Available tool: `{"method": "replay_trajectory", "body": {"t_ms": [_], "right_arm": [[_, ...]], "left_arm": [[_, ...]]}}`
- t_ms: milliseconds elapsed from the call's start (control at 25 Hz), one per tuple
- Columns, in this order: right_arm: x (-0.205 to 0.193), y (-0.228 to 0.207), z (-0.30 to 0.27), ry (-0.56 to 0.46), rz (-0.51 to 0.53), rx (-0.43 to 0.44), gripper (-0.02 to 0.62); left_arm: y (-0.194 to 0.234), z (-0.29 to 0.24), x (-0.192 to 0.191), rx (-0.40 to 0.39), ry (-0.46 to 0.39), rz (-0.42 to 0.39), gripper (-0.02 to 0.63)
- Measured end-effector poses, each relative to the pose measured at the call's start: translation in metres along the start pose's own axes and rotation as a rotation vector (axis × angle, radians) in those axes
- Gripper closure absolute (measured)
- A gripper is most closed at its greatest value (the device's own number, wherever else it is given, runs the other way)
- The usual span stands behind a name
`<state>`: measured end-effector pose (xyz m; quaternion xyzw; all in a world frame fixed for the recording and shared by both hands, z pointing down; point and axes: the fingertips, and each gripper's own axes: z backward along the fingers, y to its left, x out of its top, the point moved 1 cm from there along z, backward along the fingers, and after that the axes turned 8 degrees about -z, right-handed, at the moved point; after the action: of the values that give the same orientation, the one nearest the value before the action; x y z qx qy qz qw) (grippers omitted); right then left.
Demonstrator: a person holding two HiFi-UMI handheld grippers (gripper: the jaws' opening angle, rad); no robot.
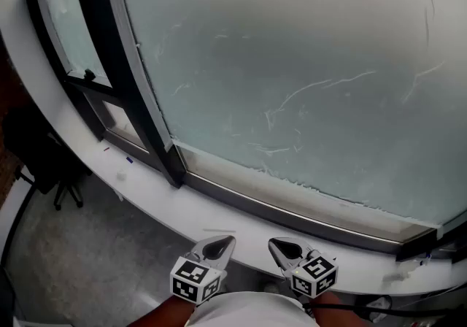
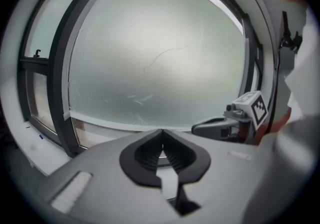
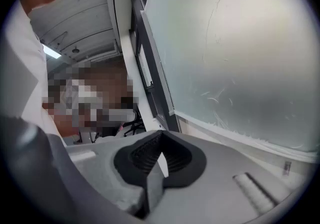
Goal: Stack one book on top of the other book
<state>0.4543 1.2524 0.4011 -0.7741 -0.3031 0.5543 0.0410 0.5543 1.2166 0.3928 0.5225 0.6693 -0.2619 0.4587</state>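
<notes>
Two grippers sit side by side before the white window sill (image 1: 146,190); the left gripper (image 1: 219,247) and right gripper (image 1: 282,247) both have jaws pressed together, empty. Neither book shows in any view.

My left gripper (image 1: 217,247) and right gripper (image 1: 285,249) are pale grey with ribbed black pads (image 2: 142,154), each bearing a white cube (image 1: 195,279) of black square markers; my top (image 1: 244,312) is white.

Left gripper (image 1: 228,242) and right gripper (image 1: 274,244) side by side, fingers (image 2: 142,155) pressed together, seemingly empty
</notes>
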Motion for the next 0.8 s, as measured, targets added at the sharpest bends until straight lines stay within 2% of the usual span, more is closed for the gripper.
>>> {"method": "replay_trajectory", "body": {"t_ms": [480,800], "right_arm": [[-0.0028,0.0026,0.0031,0.002,0.011,0.006,0.595],[-0.0016,0.0078,0.0041,-0.016,-0.067,0.046,0.595]], "left_arm": [[-0.004,0.0041,0.0006,0.009,-0.012,0.001,0.6],[-0.005,0.0089,-0.0016,0.017,-0.016,0.008,0.6]]}}
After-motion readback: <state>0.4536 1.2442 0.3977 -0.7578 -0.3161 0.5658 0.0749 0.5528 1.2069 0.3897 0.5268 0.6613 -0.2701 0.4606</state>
